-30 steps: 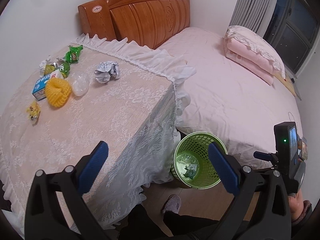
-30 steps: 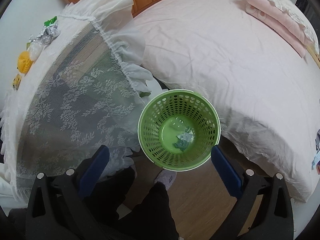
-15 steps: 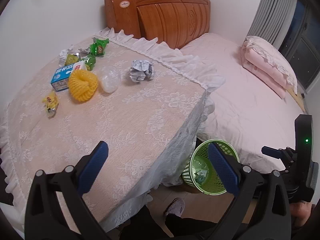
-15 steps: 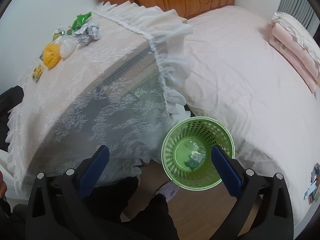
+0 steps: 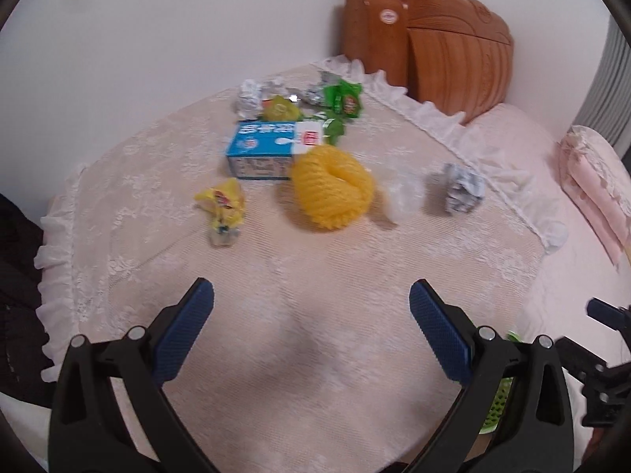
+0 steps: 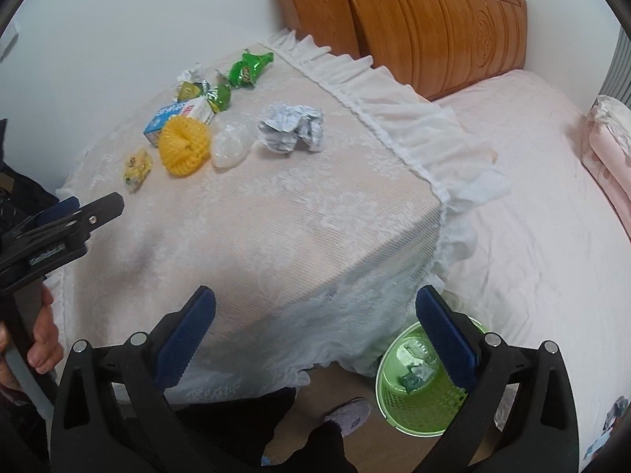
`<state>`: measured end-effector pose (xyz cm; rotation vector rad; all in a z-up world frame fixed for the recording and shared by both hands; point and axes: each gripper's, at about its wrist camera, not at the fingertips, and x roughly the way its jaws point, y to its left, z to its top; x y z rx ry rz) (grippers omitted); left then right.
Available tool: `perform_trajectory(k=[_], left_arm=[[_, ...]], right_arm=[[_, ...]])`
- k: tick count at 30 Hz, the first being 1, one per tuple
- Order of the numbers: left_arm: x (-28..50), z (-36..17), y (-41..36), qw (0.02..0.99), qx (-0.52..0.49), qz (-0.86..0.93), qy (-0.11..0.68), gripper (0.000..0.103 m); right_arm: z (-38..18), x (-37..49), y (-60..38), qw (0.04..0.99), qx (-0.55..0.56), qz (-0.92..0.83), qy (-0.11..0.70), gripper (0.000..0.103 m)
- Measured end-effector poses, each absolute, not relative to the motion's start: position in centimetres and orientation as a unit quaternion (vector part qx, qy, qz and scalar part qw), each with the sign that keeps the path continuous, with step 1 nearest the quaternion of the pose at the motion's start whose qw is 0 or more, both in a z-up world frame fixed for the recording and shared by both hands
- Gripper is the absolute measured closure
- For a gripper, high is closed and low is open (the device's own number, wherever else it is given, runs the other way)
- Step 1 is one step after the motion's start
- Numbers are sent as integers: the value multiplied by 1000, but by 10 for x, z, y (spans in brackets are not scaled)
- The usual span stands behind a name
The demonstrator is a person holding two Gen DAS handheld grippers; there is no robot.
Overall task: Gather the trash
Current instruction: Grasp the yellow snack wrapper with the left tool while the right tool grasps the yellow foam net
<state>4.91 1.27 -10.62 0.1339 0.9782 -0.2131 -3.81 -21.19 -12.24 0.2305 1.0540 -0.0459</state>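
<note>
Both views had swung up from the green basket toward the lace-covered counter. The left hand-held gripper hovered over the counter, jaws spread wide and empty; the right hand-held gripper was likewise wide open, holding nothing. The basket, earlier central in the right view, now sat low beside the counter's draped corner, scraps inside. Around the yellow foam net lay the trash: the blue carton behind it, a yellow wrapper to its left, crumpled paper to its right.
</note>
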Motion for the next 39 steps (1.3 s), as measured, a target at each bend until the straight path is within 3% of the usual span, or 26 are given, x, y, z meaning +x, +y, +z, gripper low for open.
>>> perform_trajectory(k=[10,12,15,18,26,34,36,37,39], left_arm=[[153,-161,56,865,52,-17,498,8],[161,-169,54,860,49,-22,507,22],[167,-176,56,850,30,-36,524,67],[163,-174,62,851,17,-40,524,77],[125,-142,89,860,-5,-44,508,81],[84,-120,112,864,0,-41,501,80],[75,-118,115,862,-4,-43,504,81],[70,-116,116,862,-4,-45,505,81],[62,-113,114,864,0,-50,501,81]], right_arm=[[-112,10,-165,859,90,10,503,2],[-112,18,-158,859,82,14,505,2],[-110,29,-150,861,67,20,503,2],[-107,45,-140,866,47,33,497,2],[-115,112,-90,864,-68,86,491,2],[-157,176,-34,843,-180,77,501,3],[-166,180,-29,834,-181,82,514,18],[-169,180,-28,830,-176,86,522,36],[-168,176,-31,830,-149,95,530,58]])
